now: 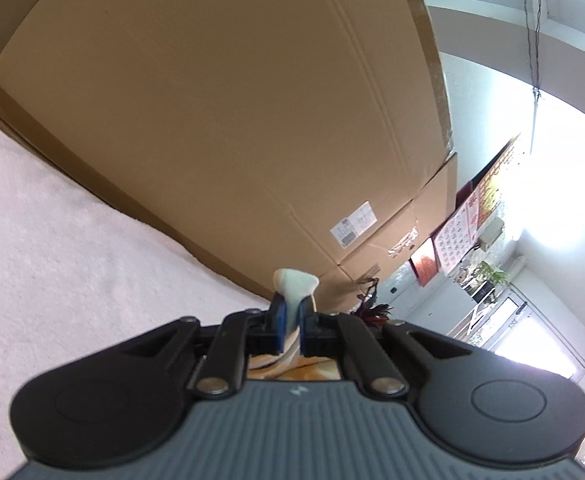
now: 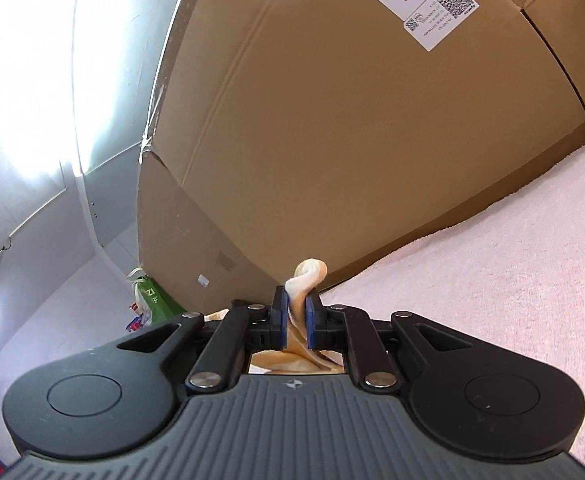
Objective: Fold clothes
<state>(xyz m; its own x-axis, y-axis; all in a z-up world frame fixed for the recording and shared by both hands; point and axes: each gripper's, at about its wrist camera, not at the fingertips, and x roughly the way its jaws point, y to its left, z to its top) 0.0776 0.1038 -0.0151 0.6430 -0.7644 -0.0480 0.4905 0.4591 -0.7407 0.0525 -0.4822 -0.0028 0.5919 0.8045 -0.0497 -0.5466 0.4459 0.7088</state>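
We see a fold of the cream garment (image 1: 295, 280) pinched between the 2 blue pads of the left gripper (image 1: 291, 312). The jaws are clenched on it. A pale tip of cloth sticks out past the fingertips, and more of the fabric, with tan and orange tones, hangs below the jaws just ahead of the grey ribbed housing.

In the right wrist view we note the same arrangement: the right gripper (image 2: 296, 312) is clamped on a twisted fold of the garment (image 2: 306, 280). The cloth curls over above the pads (image 2: 280, 316), and the rest drops through the gap beneath them. The pads press on the fabric from both sides.

Both grippers point roughly level. Each view is rolled: the left view tilts one way, the right view the other.

Ahead of both stands a large cardboard box (image 1: 232, 120), upright on a pale pink textured surface (image 1: 52, 240). The box carries a white printed label (image 2: 424, 4). In the left view the surface lies to the left of the gripper. In the right view it lies to the right.

Beyond the box edge the left view shows a bright window (image 1: 552, 168); the right view shows a green bag (image 2: 152, 296) on the floor.
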